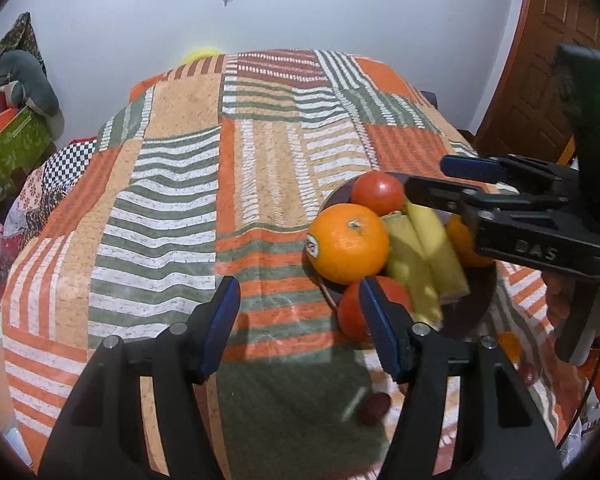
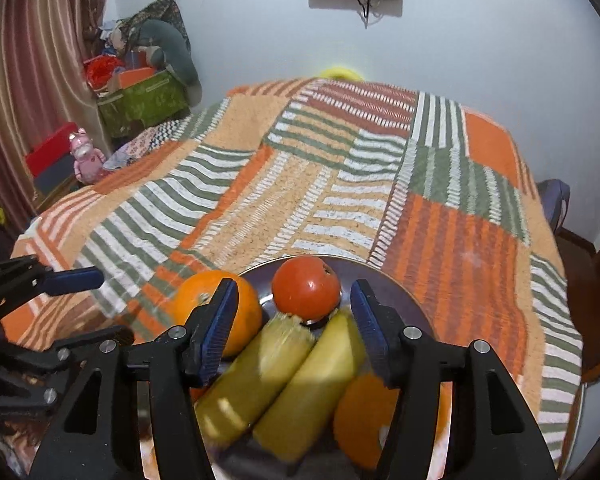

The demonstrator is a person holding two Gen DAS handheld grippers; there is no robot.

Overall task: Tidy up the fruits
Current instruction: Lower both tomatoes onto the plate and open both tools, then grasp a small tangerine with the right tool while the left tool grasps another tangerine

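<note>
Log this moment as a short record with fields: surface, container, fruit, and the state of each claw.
surface: patchwork striped cloth
container: dark plate, on the cloth
fruit on plate: two tomatoes, two oranges, two bananas
left claw: open, empty, beside the plate
right claw: open, empty, over the bananas

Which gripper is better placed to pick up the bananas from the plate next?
Right. The right gripper is open directly over the bananas, its fingers either side of them. The left gripper is open too, but sits beside the plate over the tablecloth.
</note>
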